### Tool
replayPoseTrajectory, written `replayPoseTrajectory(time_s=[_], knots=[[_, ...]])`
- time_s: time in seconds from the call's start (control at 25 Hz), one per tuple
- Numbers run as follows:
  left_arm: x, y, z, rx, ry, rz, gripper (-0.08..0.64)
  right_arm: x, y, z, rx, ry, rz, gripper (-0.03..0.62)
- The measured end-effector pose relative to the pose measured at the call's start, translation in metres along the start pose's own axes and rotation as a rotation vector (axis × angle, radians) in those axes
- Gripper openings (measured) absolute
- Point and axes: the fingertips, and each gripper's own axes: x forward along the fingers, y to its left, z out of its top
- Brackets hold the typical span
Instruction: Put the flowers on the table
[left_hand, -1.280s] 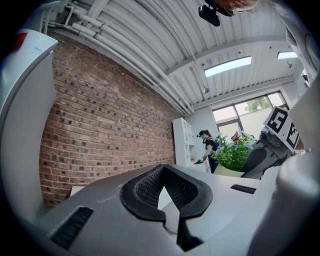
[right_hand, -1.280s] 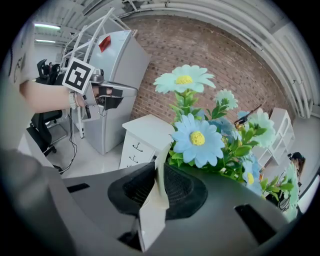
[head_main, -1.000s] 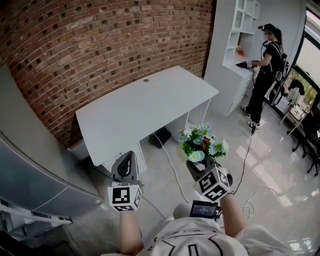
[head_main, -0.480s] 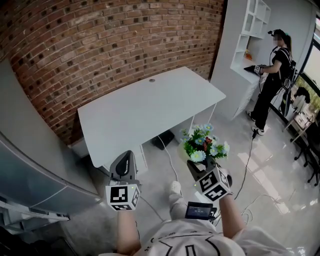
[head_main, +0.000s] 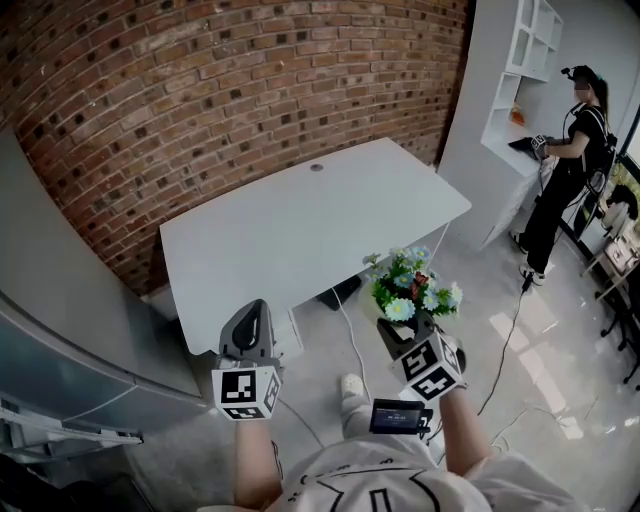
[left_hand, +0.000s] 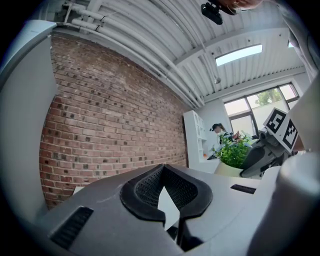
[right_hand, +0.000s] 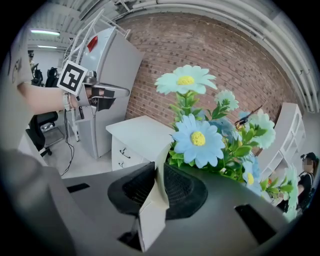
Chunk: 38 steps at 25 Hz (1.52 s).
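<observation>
The flowers (head_main: 412, 290) are blue and white daisies with green leaves in a white pot (right_hand: 154, 210). My right gripper (head_main: 398, 332) is shut on the pot's rim, and the white wall sits between the pads. It holds the pot in the air just off the front right edge of the white table (head_main: 300, 225), above the floor. My left gripper (head_main: 250, 322) hangs near the table's front edge, shut with nothing in it. The left gripper view shows the flowers (left_hand: 232, 152) off to the right. In the right gripper view the blooms (right_hand: 197, 137) rise over the jaws.
A brick wall (head_main: 230, 90) runs behind the table. A grey cabinet (head_main: 60, 330) stands at the left. Under the table are a white drawer unit (head_main: 290, 335) and a cable (head_main: 350, 335). A person (head_main: 570, 170) stands by white shelves (head_main: 520, 70) at the back right.
The table has come nearer and more central in the head view. The flowers now sit beside its front right edge. Both grippers keep their places in the view, and the grip is unchanged.
</observation>
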Motion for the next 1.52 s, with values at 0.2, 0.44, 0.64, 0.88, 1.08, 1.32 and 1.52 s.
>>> replayPoseTrajectory(time_s=[0.2,0.44,0.64,0.88,1.08,1.32,1.52], knots=[[0.044,0.012,-0.002,0.004,0.006,0.026,0.012,0.037,-0.038,0.007,-0.009,-0.016,0.018,0.054],[0.103,0.028,-0.004,0.011,0.027,0.066,0.012,0.083,-0.089,0.023,-0.028,-0.040,0.049,0.054],[0.153,0.035,-0.002,0.016,0.031,0.085,0.012,0.116,-0.132,0.031,-0.045,-0.052,0.071,0.054],[0.200,0.045,-0.006,0.001,0.034,0.128,0.012,0.151,-0.174,0.033,-0.073,-0.057,0.101,0.054],[0.223,0.054,-0.013,-0.003,0.053,0.153,0.012,0.177,-0.190,0.037,-0.092,-0.061,0.137,0.054],[0.240,0.072,-0.022,-0.015,0.076,0.177,0.012,0.202,-0.198,0.042,-0.104,-0.056,0.174,0.054],[0.260,0.092,-0.029,-0.021,0.089,0.187,0.012,0.226,-0.206,0.046,-0.104,-0.039,0.189,0.054]])
